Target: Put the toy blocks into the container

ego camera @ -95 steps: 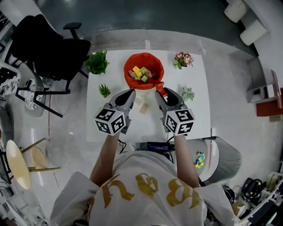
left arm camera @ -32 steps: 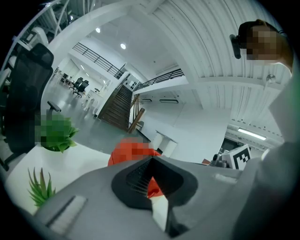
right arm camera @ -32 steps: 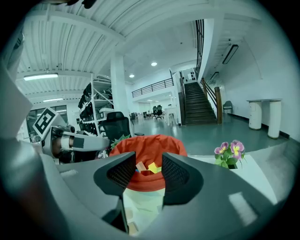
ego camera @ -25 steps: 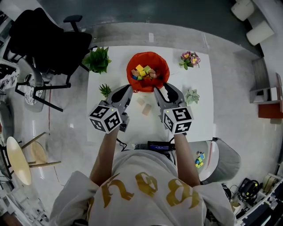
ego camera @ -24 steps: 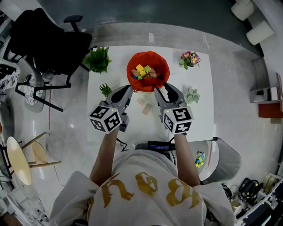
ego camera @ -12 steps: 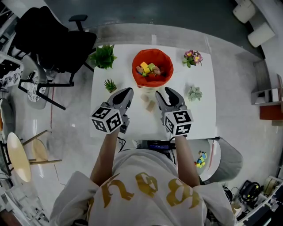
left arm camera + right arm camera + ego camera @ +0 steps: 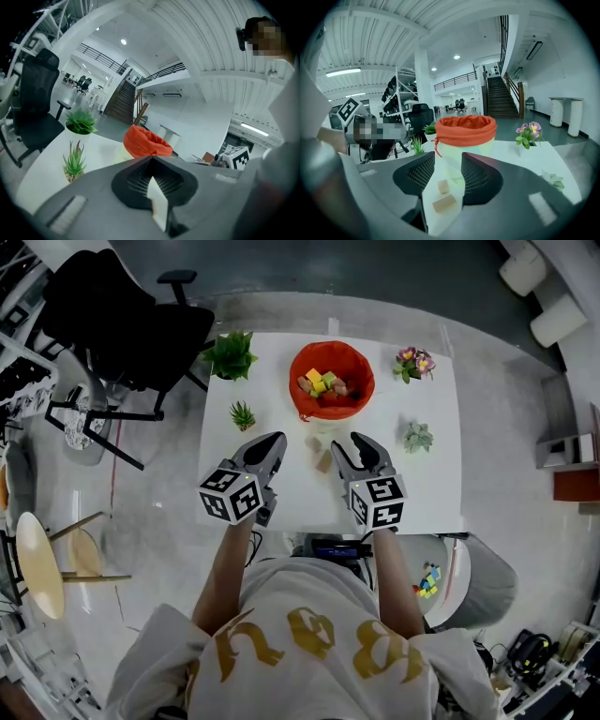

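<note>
Two pale wooden toy blocks (image 7: 323,462) lie on the white table (image 7: 422,488), in open space just short of the orange-rimmed fabric container (image 7: 294,388) that holds coloured blocks; the right gripper (image 7: 348,442) beside them has just been opening its jaws, which grip nothing; the left gripper (image 7: 274,440) is pressed together; four small potted plants (image 7: 231,354) stand nearer the table's edges

Soft red cloth rims the container (image 7: 465,127); the loose blocks (image 7: 444,203) look like bare, matt wood.
</note>
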A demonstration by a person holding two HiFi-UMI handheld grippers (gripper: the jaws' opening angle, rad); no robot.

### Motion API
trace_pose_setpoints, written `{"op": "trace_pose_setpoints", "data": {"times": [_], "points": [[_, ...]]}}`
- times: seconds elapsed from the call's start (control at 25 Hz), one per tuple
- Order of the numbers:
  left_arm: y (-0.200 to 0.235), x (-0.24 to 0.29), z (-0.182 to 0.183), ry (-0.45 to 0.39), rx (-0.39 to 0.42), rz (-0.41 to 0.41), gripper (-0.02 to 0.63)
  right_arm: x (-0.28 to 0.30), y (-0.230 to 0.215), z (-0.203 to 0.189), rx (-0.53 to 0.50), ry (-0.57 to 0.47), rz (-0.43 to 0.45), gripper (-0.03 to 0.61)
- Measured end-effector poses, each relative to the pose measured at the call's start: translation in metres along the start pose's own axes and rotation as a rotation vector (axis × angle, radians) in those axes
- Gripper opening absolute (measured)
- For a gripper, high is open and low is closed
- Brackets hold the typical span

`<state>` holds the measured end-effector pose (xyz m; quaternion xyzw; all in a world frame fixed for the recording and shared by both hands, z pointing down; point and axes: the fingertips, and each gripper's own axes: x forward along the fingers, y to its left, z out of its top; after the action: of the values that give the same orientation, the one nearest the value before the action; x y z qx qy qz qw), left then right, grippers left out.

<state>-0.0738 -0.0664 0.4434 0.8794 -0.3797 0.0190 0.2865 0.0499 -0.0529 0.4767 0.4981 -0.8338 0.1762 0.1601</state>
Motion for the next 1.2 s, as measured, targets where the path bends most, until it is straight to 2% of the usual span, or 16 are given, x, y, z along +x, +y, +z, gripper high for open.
{"op": "trace_pose_setpoints", "data": {"times": [0.24,0.68,0.88,1.2], "points": [[-0.002,0.0,-0.012,0.016,-0.009,-0.003,0.0,0.003,0.01,-0.016,-0.055,0.048,0.039,0.207],[0.008,-0.001,-0.032,0.052,-0.04,0.022,0.0,0.013,0.018,-0.047,-0.074,0.118,0.128,0.213],[0.013,-0.001,-0.044,0.073,-0.063,0.027,0.0,0.02,0.027,-0.066,-0.13,0.176,0.205,0.225],[0.024,-0.001,-0.061,0.102,-0.102,0.046,0.0,0.032,0.028,-0.1,-0.216,0.293,0.241,0.242]]}}
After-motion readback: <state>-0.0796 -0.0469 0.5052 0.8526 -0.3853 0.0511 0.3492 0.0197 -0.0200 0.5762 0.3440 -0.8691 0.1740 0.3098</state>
